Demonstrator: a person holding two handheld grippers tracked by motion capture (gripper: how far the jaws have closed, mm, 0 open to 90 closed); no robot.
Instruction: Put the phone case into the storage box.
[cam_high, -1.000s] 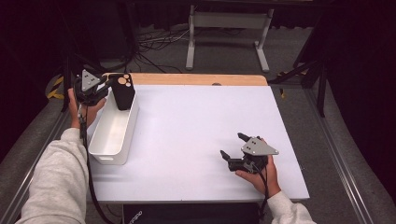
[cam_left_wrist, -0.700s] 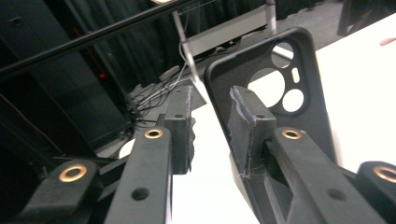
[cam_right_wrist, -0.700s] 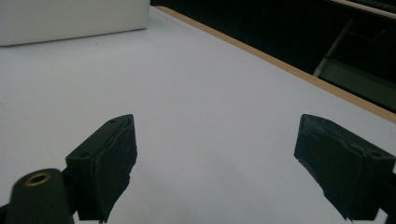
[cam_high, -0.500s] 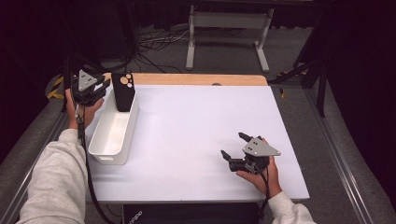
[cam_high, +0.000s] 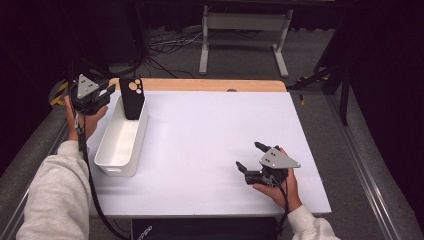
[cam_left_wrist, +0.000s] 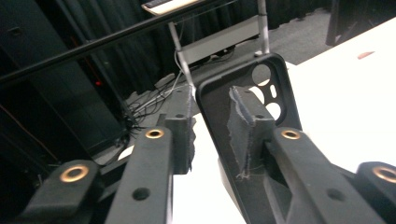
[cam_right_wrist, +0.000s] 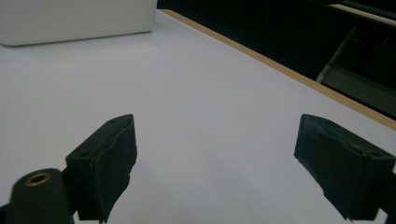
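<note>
**Phone case going into the bin**

You are lowering the black phone case (cam_high: 132, 98) upright into the far end of the white bin (cam_high: 116, 150), at about ten o'clock on the table (cam_high: 210, 130). Your left gripper (cam_high: 102, 93) has just been easing its jaws apart, the case's edge still between the pads (cam_left_wrist: 245, 123). Your right gripper (cam_high: 248, 156) is resting wide open and empty at five o'clock. Next, you are likely opening fully and drawing the left hand clear without tipping the case.

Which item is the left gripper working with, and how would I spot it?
Find the white bin at the table's left edge. Standing upright in its far end is a black phone case, marked by round camera cutouts at its top.
</note>
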